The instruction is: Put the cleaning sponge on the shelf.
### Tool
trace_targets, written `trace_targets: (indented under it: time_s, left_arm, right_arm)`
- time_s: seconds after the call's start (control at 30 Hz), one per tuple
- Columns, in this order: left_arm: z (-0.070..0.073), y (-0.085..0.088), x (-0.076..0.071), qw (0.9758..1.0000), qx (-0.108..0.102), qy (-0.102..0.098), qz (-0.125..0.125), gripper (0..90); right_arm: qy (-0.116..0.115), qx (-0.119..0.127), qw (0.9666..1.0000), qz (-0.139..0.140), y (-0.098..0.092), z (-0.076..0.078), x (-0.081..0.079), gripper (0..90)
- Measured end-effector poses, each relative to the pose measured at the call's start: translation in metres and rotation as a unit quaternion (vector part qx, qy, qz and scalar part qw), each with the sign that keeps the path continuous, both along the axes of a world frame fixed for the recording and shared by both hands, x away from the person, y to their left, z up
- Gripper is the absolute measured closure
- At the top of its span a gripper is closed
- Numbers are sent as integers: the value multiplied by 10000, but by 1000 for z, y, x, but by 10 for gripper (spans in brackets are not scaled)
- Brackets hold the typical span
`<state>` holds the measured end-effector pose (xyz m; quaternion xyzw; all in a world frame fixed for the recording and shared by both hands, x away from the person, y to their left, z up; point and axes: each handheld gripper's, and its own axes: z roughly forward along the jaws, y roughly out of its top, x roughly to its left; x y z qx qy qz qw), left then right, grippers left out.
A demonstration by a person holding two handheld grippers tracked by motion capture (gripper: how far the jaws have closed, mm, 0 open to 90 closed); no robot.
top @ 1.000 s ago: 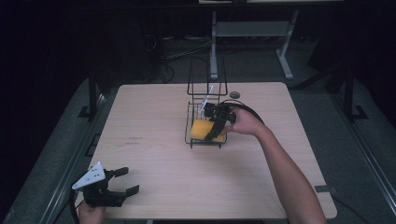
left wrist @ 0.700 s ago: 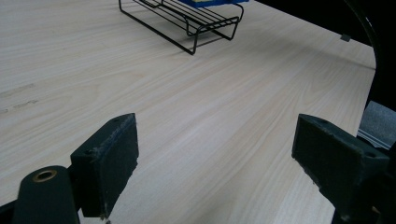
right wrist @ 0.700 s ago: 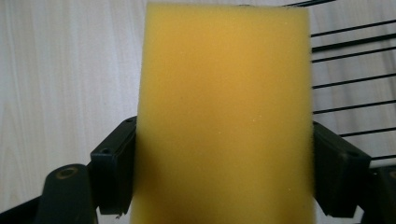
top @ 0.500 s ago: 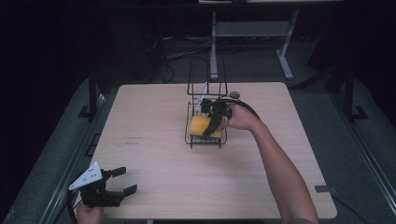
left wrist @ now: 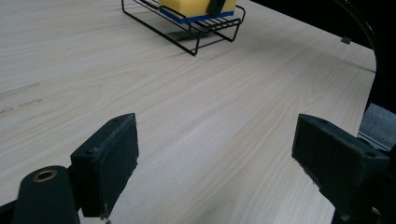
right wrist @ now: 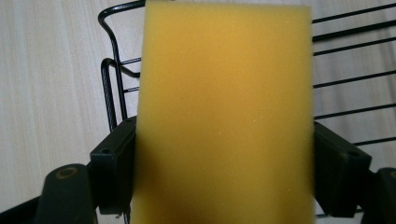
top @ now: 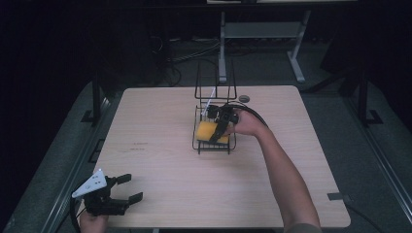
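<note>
Sponge point(top: 210, 131), yellow with a blue underside, sits low in the tray of the black wire rack point(top: 214, 145) near the centre of the wooden table point(top: 160, 121), clamped at both sides by the right gripper point(top: 219, 130). In the right gripper view its jaws press the sponge's point(right wrist: 224, 116) long edges, with rack wires point(right wrist: 112, 93) close on the left and behind. Left gripper point(top: 119, 188) hovers at the table's near left corner, jaws spread wide on nothing, well apart from the rack; bare tabletop point(left wrist: 196, 121) lies between. A small round dark disc point(top: 244, 98) rests behind the rack. No legible writing or brand; faint marks on the wood cannot be read. Against half a second ago, the sponge sits lower and flatter in the tray; the left gripper is unchanged.
</note>
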<state>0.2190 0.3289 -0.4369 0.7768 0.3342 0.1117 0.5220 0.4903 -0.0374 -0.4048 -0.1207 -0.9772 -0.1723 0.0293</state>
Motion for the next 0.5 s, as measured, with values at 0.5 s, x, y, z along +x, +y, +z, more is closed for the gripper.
trace_targets:
  time_s: [0.5]
  left_arm:
    - [0,-1,0,10000,35,4,-9,141]
  right_arm:
    - [65,250,9995,-154,-5,-5,-4,176]
